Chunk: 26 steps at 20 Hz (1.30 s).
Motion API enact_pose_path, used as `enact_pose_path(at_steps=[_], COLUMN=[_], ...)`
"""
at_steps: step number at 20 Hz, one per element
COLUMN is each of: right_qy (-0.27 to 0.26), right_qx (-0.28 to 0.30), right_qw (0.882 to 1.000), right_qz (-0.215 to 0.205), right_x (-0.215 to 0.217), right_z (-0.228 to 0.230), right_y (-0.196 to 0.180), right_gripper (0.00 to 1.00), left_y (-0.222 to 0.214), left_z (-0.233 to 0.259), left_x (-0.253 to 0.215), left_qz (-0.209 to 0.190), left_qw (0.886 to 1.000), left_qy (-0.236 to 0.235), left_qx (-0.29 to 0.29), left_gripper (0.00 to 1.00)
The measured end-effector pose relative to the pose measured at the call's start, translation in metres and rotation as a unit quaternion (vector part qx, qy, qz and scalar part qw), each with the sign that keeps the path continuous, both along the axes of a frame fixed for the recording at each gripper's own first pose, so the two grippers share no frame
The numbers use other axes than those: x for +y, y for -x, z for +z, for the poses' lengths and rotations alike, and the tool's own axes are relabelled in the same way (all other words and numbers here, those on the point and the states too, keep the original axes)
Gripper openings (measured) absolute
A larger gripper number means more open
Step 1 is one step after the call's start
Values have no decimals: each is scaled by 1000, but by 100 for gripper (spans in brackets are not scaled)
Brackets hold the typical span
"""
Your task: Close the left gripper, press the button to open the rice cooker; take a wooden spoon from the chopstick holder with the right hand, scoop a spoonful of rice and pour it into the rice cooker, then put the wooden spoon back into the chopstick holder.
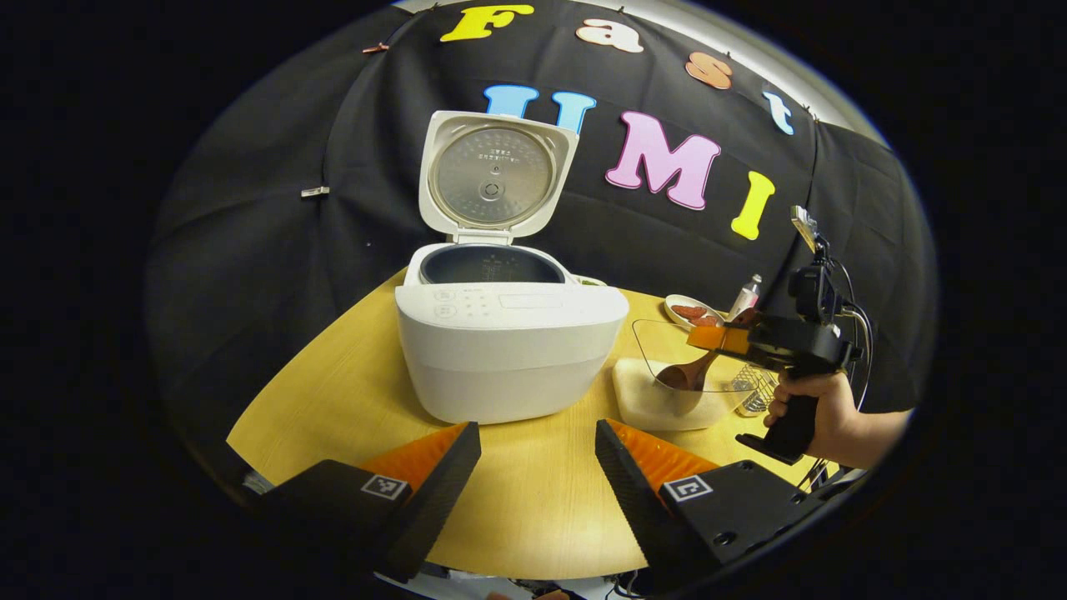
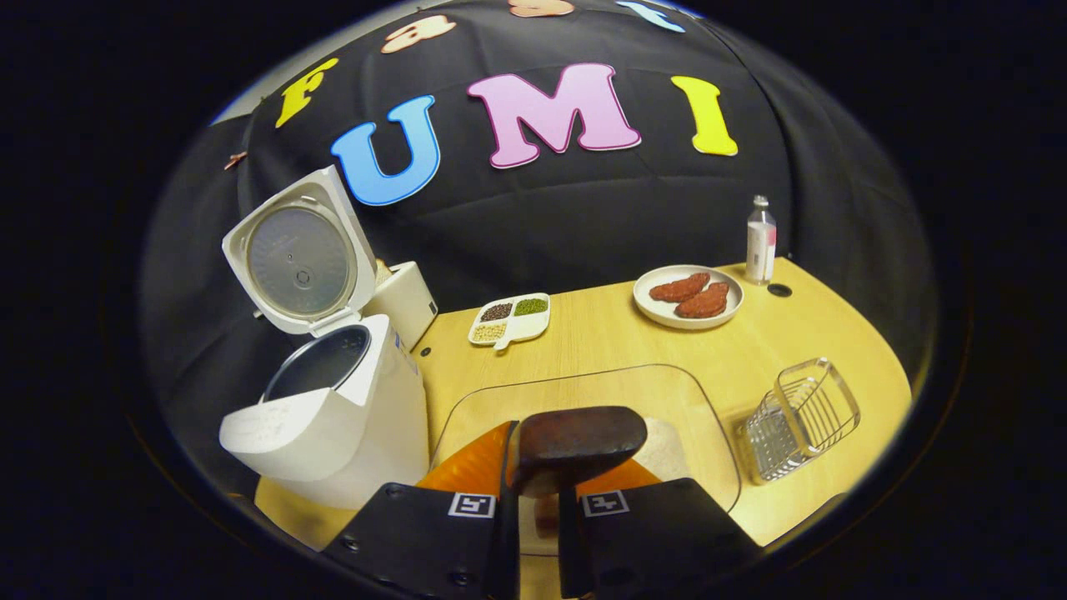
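**Spoon in the rice tub, cooker lid up: spill risk on the transfer**

The white rice cooker stands on the yellow wooden table with its hinged lid fully raised and the dark inner pot exposed. The button step is judged complete.

The left gripper hangs low in front of the cooker, its two orange-backed fingers spread apart with nothing between them.

The right gripper has its fingers clamped on the handle of the dark brown wooden spoon. Seen from the left gripper view, the spoon's bowl dips down inside the clear plastic tub of white rice, which stands just beside the cooker on its right. Whether rice is already on the spoon cannot be told. The wire-mesh chopstick holder stands empty at the tub's far side.

Risks, as judged from here:
- The spoon is held by a narrow handle; a heavy load could twist it in the grip and tip grains onto the table.
- The lift must clear the tub's tall clear wall; catching it would drag or upset the tub.
- The path to the pot crosses the cooker's raised body; a low or tilted carry would scatter rice over the control panel.
- The light wire holder may shift or tip when the spoon is returned.
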State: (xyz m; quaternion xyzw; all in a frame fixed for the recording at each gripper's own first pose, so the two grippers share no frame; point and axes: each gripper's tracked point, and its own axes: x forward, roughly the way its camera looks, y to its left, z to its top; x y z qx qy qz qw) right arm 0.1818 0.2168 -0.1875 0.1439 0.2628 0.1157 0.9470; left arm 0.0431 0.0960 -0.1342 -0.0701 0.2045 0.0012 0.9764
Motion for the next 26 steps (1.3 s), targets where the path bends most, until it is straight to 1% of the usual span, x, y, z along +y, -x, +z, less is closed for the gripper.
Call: enact_pose_path(at_steps=[2,5,7,10,12,15,17,20,23,25,26], right_qy=[-46,-101,-122,-164,-190,-213,-232,-268,-307,-326,-339], right_qx=[26,65,85,100,108,111,121,119,110,107,108], right_qw=[999,992,987,977,969,959,949,935,922,916,911], right_qz=[-12,-42,-62,-91,-115,-151,-174,-201,-210,-207,-206], right_x=[10,13,4,-11,-25,-52,-66,-87,-92,-87,-84], right_z=[1,2,0,5,8,12,14,29,55,70,78], right_y=[2,0,-3,-7,-8,-10,-11,-15,-21,-26,-28], right_gripper=[23,23,23,23,22,23,23,23,23,23,23], left_y=[3,9,11,13,11,9,7,6,7,9,9], left_z=[1,0,0,0,2,7,11,17,21,23,23], left_x=[1,5,8,12,13,14,11,6,-2,-6,-9], left_qz=[0,4,8,13,13,8,3,-5,-11,-12,-11], left_qw=[1000,1000,1000,1000,1000,1000,1000,1000,1000,1000,1000], left_qy=[3,7,13,20,19,12,9,7,8,12,18], left_qx=[0,3,4,6,5,-1,-4,-8,-12,-15,-15], left_gripper=[96,96,97,96,96,96,96,96,96,95,95])
